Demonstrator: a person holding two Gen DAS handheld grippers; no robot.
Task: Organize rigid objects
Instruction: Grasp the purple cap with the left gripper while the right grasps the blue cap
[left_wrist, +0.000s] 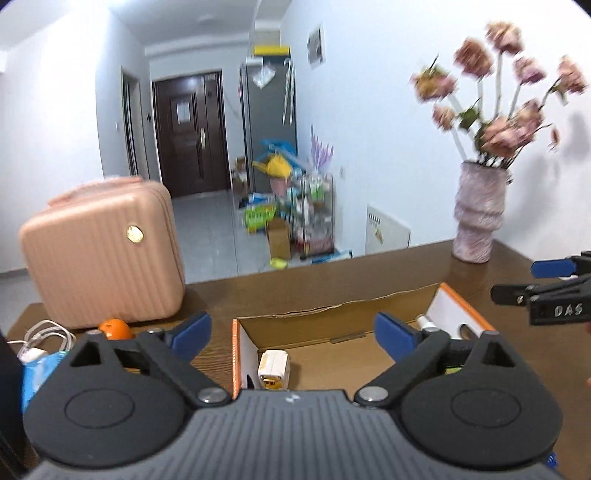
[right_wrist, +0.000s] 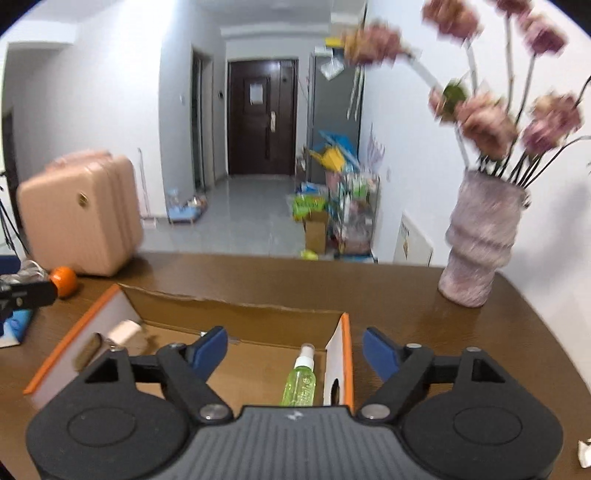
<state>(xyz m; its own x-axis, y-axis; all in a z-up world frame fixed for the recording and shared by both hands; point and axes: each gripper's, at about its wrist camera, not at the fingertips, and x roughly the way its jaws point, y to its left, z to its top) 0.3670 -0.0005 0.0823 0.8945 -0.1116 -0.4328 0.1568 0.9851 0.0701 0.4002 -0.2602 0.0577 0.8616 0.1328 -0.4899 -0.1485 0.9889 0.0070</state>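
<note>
Brown wooden table at the mouth of a tiled hallway, dark door at the far end; both views blurred.

Left gripper: jaws spread wide, blue pads well apart, nothing between them. It is tilted a little downward, poised above the near left corner of the cardboard box. Past the pads, inside the box against its left wall, lies a white and yellow charger-like block. No contact with it.

Right gripper: jaws also spread wide and empty, tilted a little downward, poised above the near right part of the same box. Between and beyond its pads a green spray bottle lies on the box floor, cap pointing away, just beside the box's right wall. A small pale item rests by the left wall; too blurred to name.

In the left view the right gripper's tips enter from the right edge, above the box's right side.

Left of the box: an orange, a pink ribbed case standing upright behind it, white cable and a blue pack nearer.

Right of the box and beyond it: a pale ribbed vase with pink flowers, standing near the table's far edge.
</note>
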